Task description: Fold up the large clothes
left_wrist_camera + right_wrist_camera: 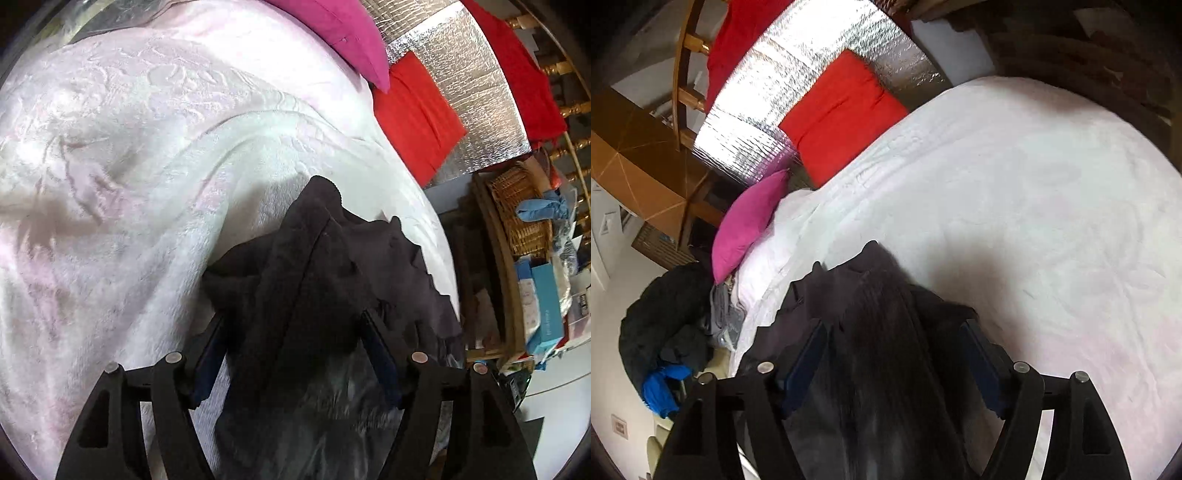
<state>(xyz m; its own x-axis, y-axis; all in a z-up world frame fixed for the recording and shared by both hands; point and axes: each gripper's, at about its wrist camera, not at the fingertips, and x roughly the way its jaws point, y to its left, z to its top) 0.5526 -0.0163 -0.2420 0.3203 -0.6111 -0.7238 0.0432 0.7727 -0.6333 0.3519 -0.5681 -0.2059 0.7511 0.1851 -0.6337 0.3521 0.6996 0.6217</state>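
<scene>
Left wrist view: left gripper (295, 328), two black fingers with blue pads, jaws standing wide apart. One dark garment (325, 266), matte and creased, lies bunched between the jaws; its pointed folds reach ahead of the fingertips, and the pads do not press on it. Beneath and to the left of the jaws spreads one pale pink-white blanket (122, 155), plush, with an embossed swirling pattern, covering the bed. Beyond the jaws, upper right: one magenta cushion (343, 33), one red cushion (417, 110), both square and smooth, against a crinkled silver foil panel (476, 85). Right of the jaws, off the bed: one woven wicker basket (521, 206).

Right wrist view: right gripper (897, 339), same build, jaws likewise wide apart. The dark garment (882, 321) runs as a ribbed, blurred strip between the jaws and past their tips; no pad closes on it. The blanket (1034, 192) fills the field right of and beyond the jaws. Left of the jaws, on the floor: one heap of dark clothing (665, 317) with a blue piece. Far upper left: the magenta cushion (750, 221), red cushion (842, 114) and foil panel (775, 77).
</scene>
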